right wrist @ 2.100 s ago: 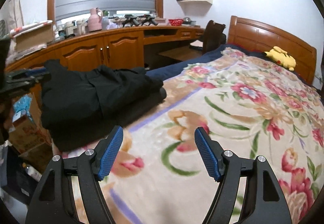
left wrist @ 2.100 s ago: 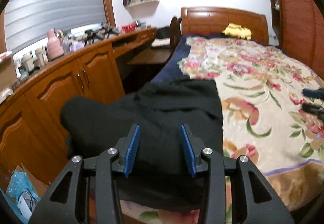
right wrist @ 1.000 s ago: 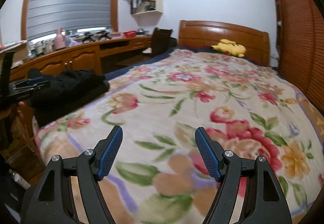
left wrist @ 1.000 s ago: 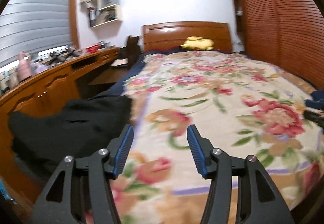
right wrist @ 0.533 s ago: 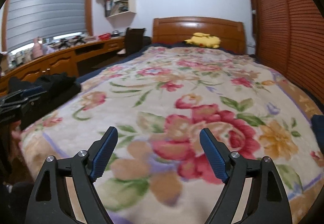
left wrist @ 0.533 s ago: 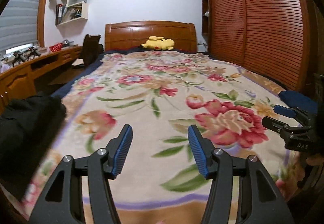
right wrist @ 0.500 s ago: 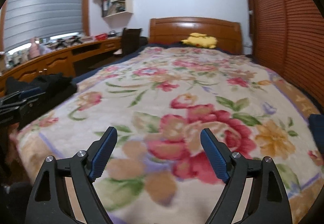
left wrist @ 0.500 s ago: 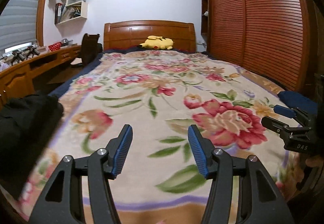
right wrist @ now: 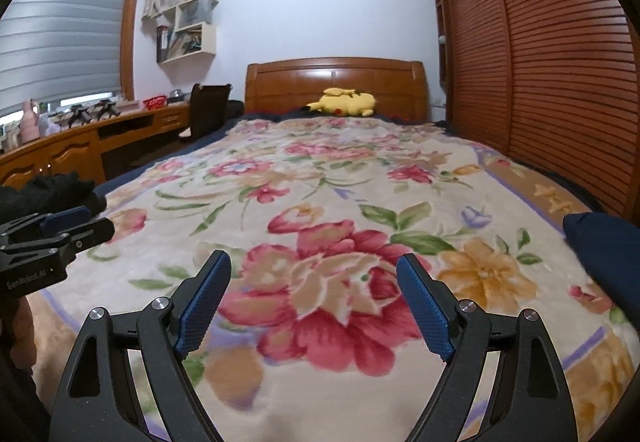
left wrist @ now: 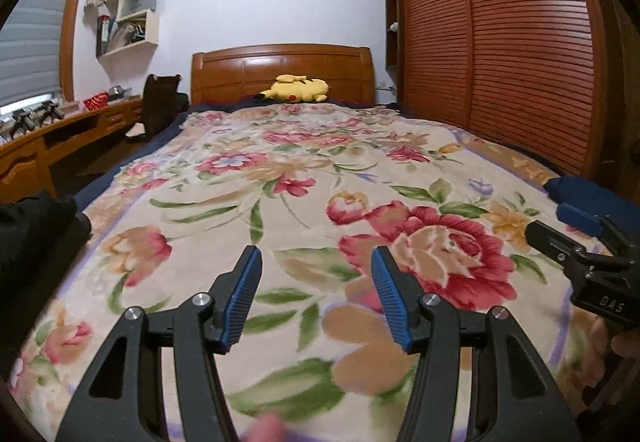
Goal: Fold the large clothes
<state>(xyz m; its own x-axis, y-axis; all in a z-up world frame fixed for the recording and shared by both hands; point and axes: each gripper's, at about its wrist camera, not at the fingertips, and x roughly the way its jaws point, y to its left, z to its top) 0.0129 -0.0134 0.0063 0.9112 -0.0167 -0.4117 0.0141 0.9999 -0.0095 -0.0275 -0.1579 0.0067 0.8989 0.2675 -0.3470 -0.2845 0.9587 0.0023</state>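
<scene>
Both tools hang over the foot of the floral blanket (left wrist: 304, 178), gripping nothing. The left gripper (left wrist: 316, 292) has its 2 blue pads spread apart; the right gripper (right wrist: 314, 300) gapes wider still. The black garment (left wrist: 28, 226) lies heaped at the bed's edge, well off to the left of both. A navy garment (right wrist: 600, 246) sits right of the right gripper. Straight ahead, a yellow Pikachu plush (right wrist: 344, 102) rests against the wooden headboard (right wrist: 332, 82).

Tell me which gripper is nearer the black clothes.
Left. The left gripper hovers over the blanket beside the black clothes at the bed's left edge; the right gripper is farther right.
</scene>
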